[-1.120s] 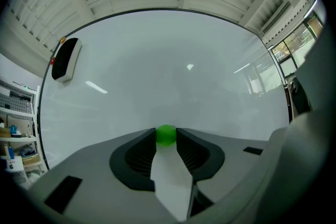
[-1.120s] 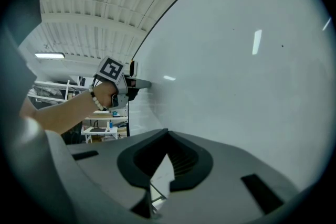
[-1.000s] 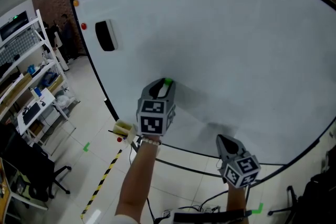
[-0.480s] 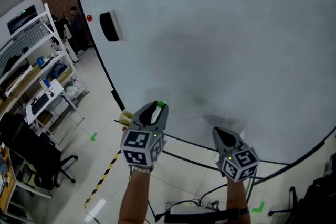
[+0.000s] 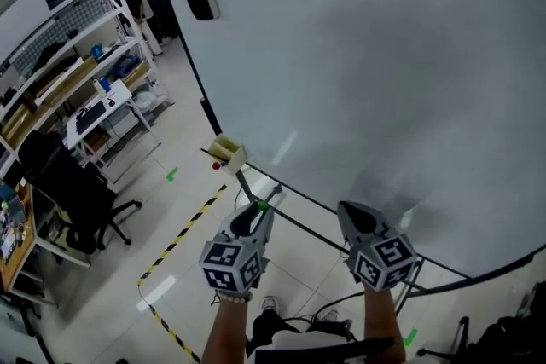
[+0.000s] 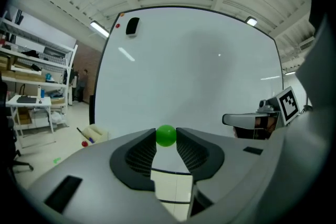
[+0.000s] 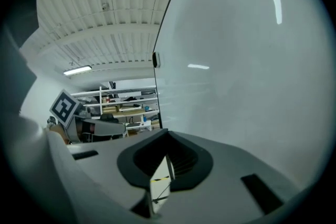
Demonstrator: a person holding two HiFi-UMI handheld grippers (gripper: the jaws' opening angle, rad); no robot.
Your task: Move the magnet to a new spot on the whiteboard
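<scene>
Left hand-held gripper (image 5: 258, 211) is clamped on the green magnet (image 6: 166, 135), pinched right at the jaw tips, off the whiteboard (image 6: 199, 71) and low by its bottom edge. From the head view it's barely a green speck. Right hand-held gripper (image 7: 167, 136): jaws pressed together, nothing between them. The whiteboard's far edges run out of frame.

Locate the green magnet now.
The green magnet sits pinched at the left gripper's tips, lower centre-left in the head view, held off the whiteboard near its lower edge.
</scene>
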